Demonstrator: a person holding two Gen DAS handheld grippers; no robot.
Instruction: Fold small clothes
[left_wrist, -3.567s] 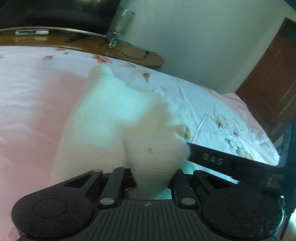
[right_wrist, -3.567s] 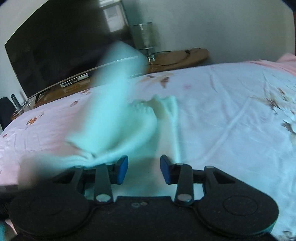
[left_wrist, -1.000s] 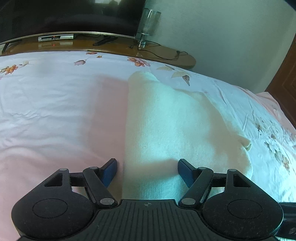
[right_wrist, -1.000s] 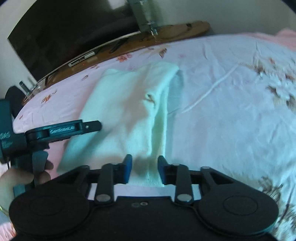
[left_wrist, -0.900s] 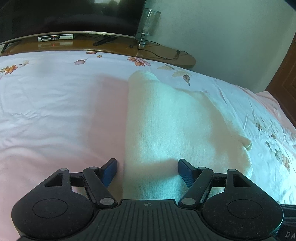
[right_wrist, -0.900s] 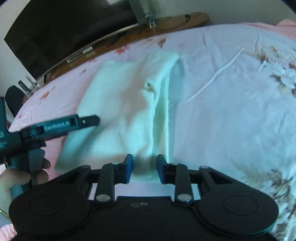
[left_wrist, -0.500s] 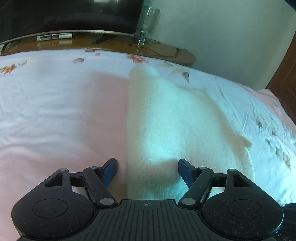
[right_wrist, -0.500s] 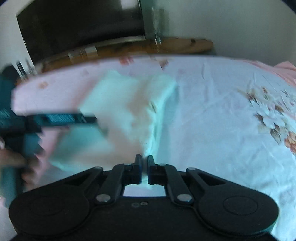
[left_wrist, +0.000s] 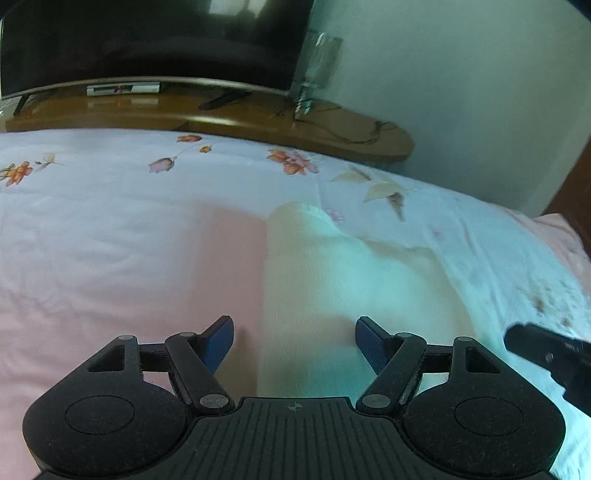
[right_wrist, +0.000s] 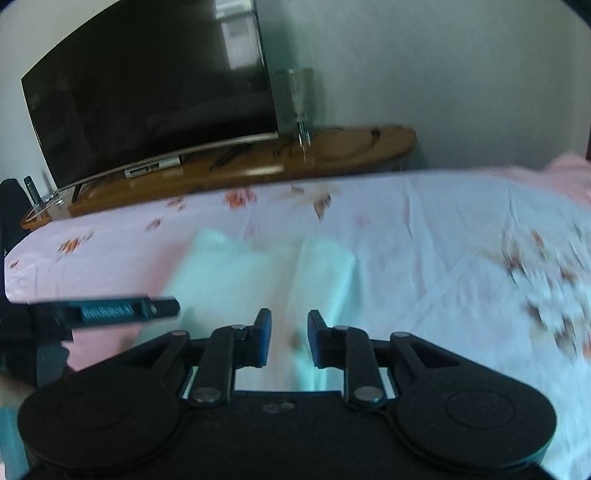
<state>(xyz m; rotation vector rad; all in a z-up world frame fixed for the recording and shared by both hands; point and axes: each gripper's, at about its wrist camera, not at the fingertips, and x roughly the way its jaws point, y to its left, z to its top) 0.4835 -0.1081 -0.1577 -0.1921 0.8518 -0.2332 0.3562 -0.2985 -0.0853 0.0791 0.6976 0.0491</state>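
The left hand-held gripper (left_wrist: 294, 341) stands released, blue pads wide apart over the near end of the folded cream garment (left_wrist: 343, 280) lying flat on the floral bedsheet (left_wrist: 110, 221). The right hand-held gripper (right_wrist: 289, 338), clenched half a second ago, is now parted over the cloth, gripping nothing. Beyond the bed: a wooden desk (right_wrist: 332, 151) bearing a curved television (right_wrist: 147, 96) and a glass lamp (right_wrist: 299, 99). Lettering on the left tool is blurred, unreadable.
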